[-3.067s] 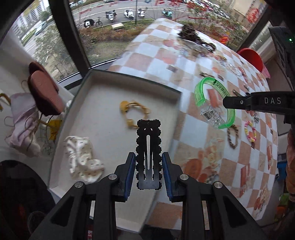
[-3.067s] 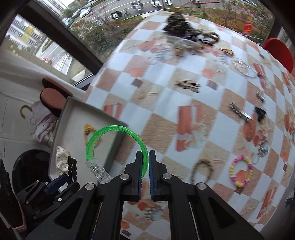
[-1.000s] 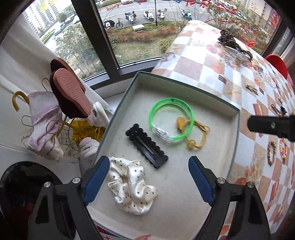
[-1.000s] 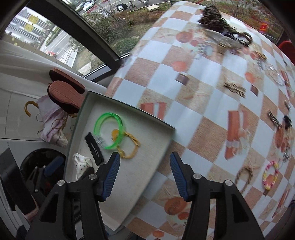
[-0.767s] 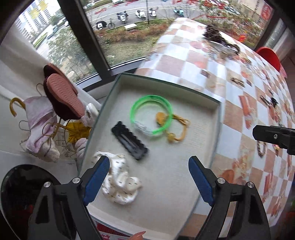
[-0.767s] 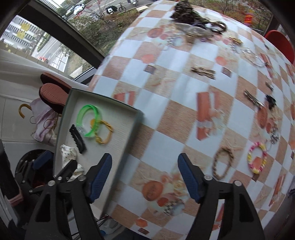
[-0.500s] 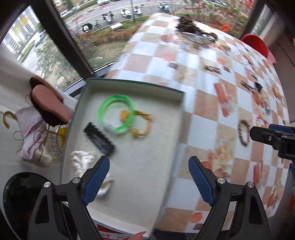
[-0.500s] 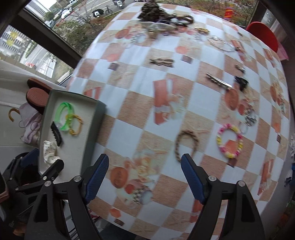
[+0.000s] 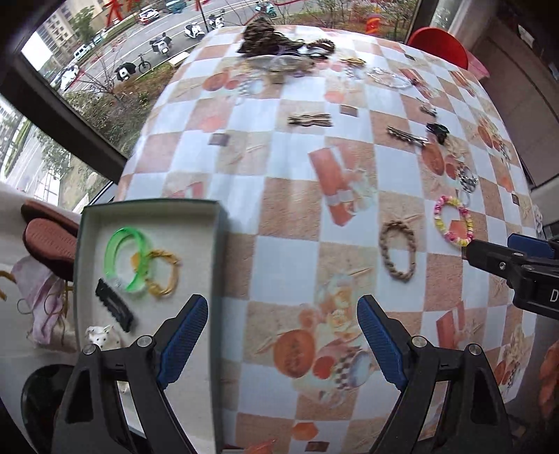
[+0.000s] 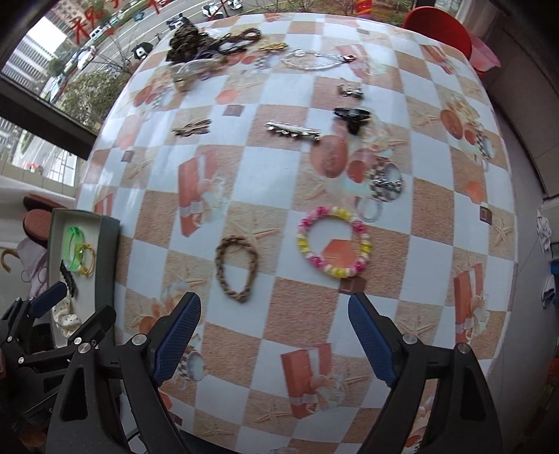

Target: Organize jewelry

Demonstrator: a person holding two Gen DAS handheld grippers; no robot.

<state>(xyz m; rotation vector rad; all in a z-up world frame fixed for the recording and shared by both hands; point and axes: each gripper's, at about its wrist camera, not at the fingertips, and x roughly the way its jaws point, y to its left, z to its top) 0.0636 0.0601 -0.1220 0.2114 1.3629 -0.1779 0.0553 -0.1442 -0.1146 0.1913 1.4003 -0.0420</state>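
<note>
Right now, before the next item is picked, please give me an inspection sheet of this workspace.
Surface: table with checked orange and white cloth.
Job's things: tray at the table's left edge holds green bangle, yellow ring, black clip, dotted scrunchie. On the cloth nearest: brown braided band, pink and yellow bead bracelet.
Clutter: silver clip, black clip, chains and a dark pile at the far edge.
Grippers: left gripper open, empty; right gripper opening, nothing between its fingers.
Cables: nothing seen.
Surroundings: window onto a street, red chair, slippers below the tray.
</note>
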